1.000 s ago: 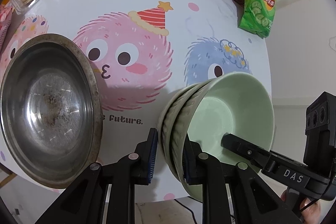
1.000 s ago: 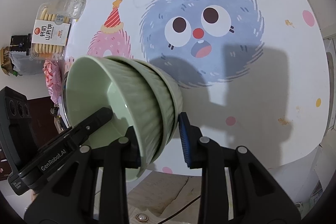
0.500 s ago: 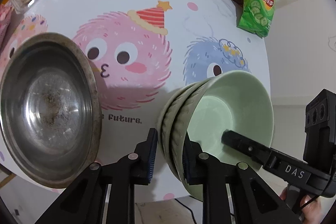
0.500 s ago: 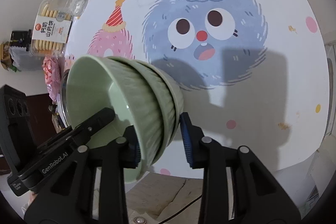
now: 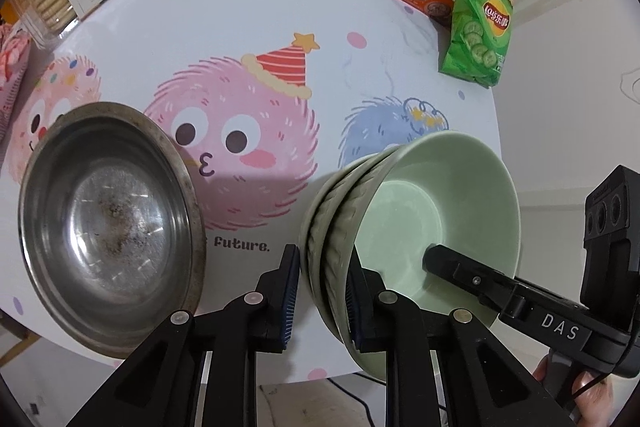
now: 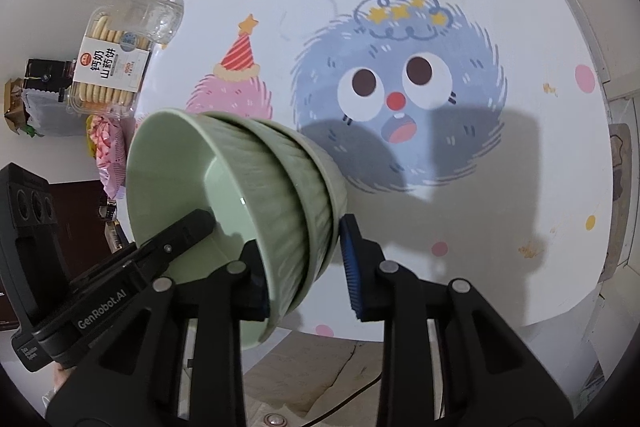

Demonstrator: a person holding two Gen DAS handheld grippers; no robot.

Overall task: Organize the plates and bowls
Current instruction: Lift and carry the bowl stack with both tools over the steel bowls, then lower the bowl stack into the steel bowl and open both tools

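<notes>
The stack of green bowls (image 6: 248,195) is seen lifted slightly — more tabletop (image 6: 500,227) is exposed beneath it. Nothing else is altered.

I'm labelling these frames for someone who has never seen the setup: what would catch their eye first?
Probably the stack of ribbed pale green ceramic bowls, tilted above the near table edge, gripped on opposite rims by the left hand-held gripper and the right hand-held gripper. Next, the worn round steel bowl to its left, and the white tablecloth with fuzzy cartoon monsters.
</notes>
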